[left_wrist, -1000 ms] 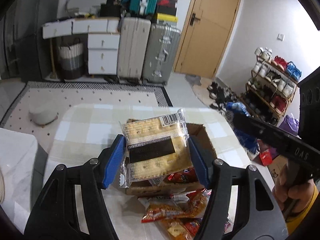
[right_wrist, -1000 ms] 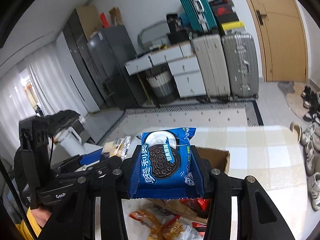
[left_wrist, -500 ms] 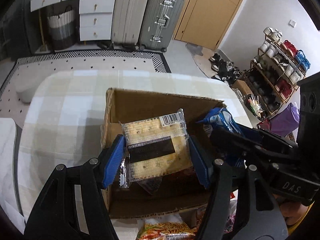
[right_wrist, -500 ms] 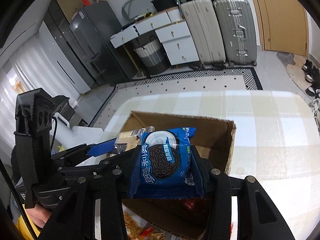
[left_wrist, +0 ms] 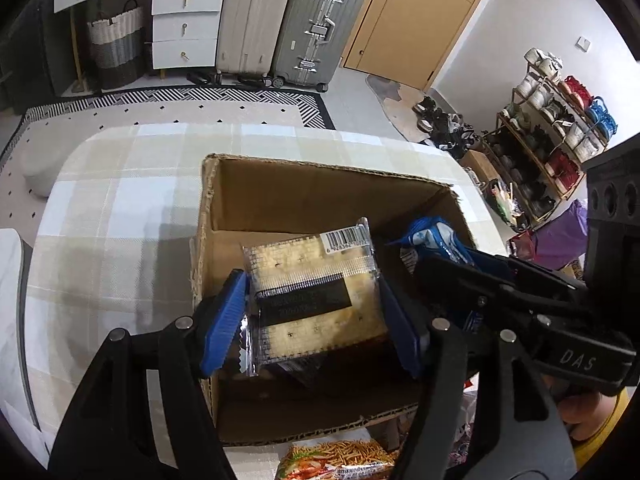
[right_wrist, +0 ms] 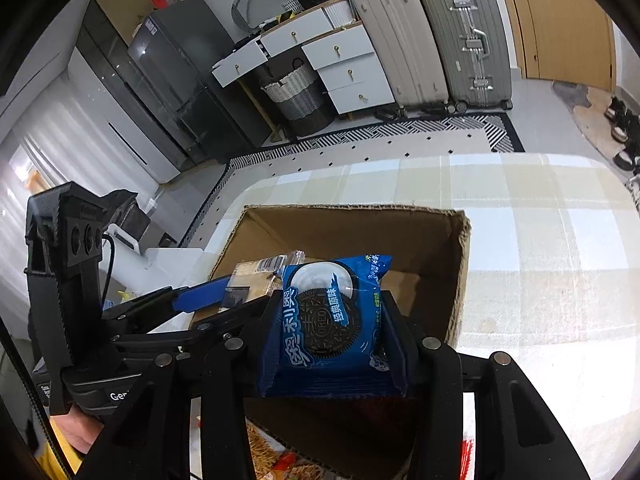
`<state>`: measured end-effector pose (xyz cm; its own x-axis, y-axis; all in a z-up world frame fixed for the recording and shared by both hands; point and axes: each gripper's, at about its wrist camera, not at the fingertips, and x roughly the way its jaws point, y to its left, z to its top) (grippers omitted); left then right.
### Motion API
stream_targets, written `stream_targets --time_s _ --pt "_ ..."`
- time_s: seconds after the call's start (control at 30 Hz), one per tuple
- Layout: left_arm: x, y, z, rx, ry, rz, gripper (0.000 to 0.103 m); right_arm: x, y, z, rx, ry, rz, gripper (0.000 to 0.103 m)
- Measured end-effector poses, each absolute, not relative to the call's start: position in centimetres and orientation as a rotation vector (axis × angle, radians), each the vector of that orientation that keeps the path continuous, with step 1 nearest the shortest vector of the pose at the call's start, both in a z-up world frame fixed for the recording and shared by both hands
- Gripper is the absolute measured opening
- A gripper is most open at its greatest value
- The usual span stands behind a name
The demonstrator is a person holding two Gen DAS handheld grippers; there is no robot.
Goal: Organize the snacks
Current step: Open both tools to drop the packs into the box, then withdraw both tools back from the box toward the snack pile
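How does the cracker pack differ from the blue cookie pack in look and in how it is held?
The cracker pack has a clear wrapper showing pale crackers and a barcode; the cookie pack is blue and pictures a dark cookie. The left gripper has just been opening around the cracker pack, with a gap at its left pad; the right gripper clamps the cookie pack. Both hang over the cardboard box.

The blue cookie packet (right_wrist: 334, 320) shows "OREO" embossed on the pictured biscuit, with white Chinese characters beside it. The cracker packet (left_wrist: 316, 300) carries a white barcode label with digits too small to read surely. The right gripper's (left_wrist: 440, 252) black body reads "DAS"; the left gripper's (right_wrist: 236, 292) body shows "Gen", cut off.
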<state>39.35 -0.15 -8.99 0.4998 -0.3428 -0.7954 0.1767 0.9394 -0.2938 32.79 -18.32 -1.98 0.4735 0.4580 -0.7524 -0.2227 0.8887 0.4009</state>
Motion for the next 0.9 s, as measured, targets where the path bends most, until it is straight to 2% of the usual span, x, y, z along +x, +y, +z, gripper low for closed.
stream_targets --time_s 0.2,0.27,0.67,0.9 --pt "37.5 0.7 -8.3 -0.183 0.995 -0.314 0.073 32.7 -18.7 -1.9 0.288 1.011 0.414 0.046" --pt "36.8 1.0 -7.8 -0.184 0.983 -0.298 0.08 32.7 -18.6 -1.9 0.289 1.017 0.412 0.046" --pt "32.7 2.0 -4.3 -0.182 0.943 -0.248 0.081 30.7 -17.2 -0.8 0.239 1.013 0.406 0.05" --pt "28.2 2.1 -0.9 -0.113 0.854 -0.165 0.082 27.7 -17.6 2.6 0.228 0.916 0.404 0.05"
